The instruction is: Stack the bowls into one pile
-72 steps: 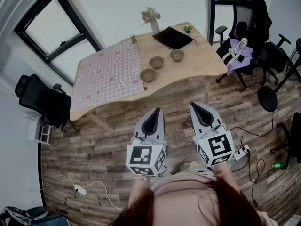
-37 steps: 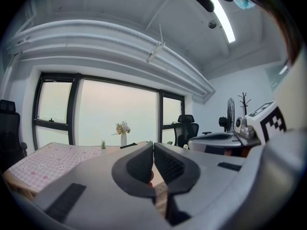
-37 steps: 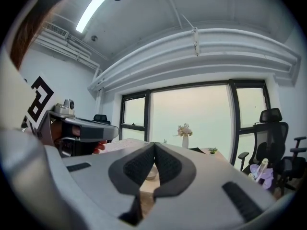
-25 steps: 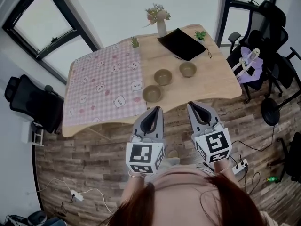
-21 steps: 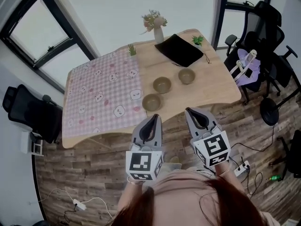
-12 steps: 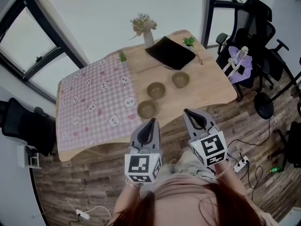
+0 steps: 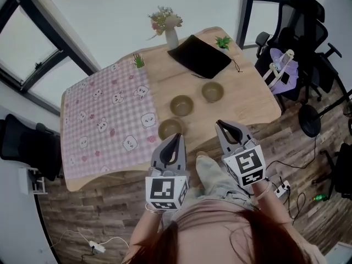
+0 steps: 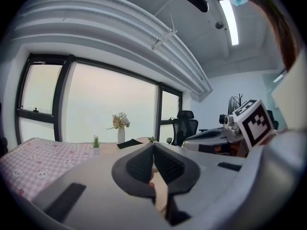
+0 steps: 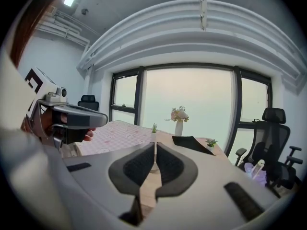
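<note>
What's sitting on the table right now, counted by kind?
Bowls: 3
Small potted plants: 2
Vase of flowers: 1
Black pad: 1
Pink checked cloth: 1
Total: 8

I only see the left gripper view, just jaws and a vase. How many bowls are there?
Observer: Three in the head view: near bowl, middle bowl, far bowl. None are stacked.
Operator: Are they on the pink cloth?
Observer: No, they are on the bare table, beside the cloth.
Operator: Is the right gripper holding one?
Observer: No. The right gripper has its jaws together and is empty.
</note>
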`<state>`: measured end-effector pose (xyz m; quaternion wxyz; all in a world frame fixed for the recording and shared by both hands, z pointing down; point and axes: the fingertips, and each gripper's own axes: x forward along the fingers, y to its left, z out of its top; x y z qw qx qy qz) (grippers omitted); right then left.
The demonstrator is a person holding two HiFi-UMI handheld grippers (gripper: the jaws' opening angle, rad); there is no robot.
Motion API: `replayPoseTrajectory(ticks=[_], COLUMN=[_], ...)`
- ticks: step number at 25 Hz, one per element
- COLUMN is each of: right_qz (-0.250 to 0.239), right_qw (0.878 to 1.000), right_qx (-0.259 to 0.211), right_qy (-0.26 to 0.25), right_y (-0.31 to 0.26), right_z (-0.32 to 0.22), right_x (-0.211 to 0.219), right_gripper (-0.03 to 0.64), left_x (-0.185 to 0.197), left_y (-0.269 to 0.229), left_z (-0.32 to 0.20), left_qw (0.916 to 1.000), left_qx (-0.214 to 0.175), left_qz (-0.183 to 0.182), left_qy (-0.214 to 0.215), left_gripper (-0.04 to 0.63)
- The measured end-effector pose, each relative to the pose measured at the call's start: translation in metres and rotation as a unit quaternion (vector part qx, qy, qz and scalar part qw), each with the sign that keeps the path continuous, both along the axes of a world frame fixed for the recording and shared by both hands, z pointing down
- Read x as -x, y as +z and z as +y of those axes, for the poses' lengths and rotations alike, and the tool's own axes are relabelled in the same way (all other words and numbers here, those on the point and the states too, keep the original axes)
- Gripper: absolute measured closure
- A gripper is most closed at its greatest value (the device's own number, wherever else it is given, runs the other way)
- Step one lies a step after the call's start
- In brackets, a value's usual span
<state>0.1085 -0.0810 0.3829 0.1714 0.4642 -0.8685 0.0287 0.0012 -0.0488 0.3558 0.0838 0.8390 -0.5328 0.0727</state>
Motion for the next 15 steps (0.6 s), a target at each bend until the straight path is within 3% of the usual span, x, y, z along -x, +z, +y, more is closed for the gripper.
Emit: replayPoseTrajectory(ticks=[15], right_qz=[0.033], right_qw=[0.999], right_qx=[0.036], right_qy=[-0.022], right_y=[0.036], right_z=[-0.111], right_x=[-0.011], right_gripper=[0.615], left_x=[-0.02], left_y=[0.011], left_z=[-0.102], left_qw=[0.9998], left_qx=[0.02], left_qz=[0.007], left_qy=[0.002], left_gripper=[0.583])
